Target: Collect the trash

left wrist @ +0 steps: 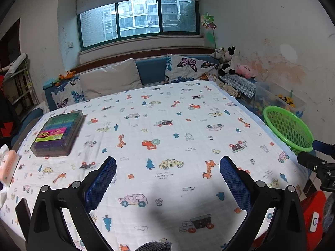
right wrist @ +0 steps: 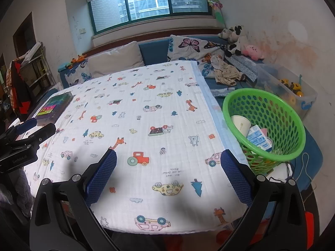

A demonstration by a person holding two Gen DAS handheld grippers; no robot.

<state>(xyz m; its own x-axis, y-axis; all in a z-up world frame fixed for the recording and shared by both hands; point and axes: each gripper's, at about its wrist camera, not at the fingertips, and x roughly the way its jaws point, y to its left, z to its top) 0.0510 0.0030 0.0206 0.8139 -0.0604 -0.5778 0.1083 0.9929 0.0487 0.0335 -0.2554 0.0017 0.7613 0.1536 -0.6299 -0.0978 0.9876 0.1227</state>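
Note:
A green mesh basket point(right wrist: 289, 154) stands off the table's right edge; the same basket point(left wrist: 289, 125) shows at the right of the left wrist view. Inside it lie a white paper cup point(right wrist: 240, 123) and a blue-and-white carton point(right wrist: 258, 138). My left gripper point(left wrist: 167, 165) hangs open over the near middle of the patterned tablecloth point(left wrist: 167, 115), with nothing between its fingers. Over the cloth's near right part, just left of the basket, my right gripper point(right wrist: 168, 159) is open and empty too. Each gripper also appears at the edge of the other's view.
A clear case of coloured items point(left wrist: 57, 133) lies at the table's left side, with a pink-and-white pack point(left wrist: 8, 165) at the left edge. Behind the table is a blue sofa with cushions point(left wrist: 111, 79) and plush toys point(left wrist: 228, 60). A clear toy bin point(right wrist: 289, 87) sits behind the basket.

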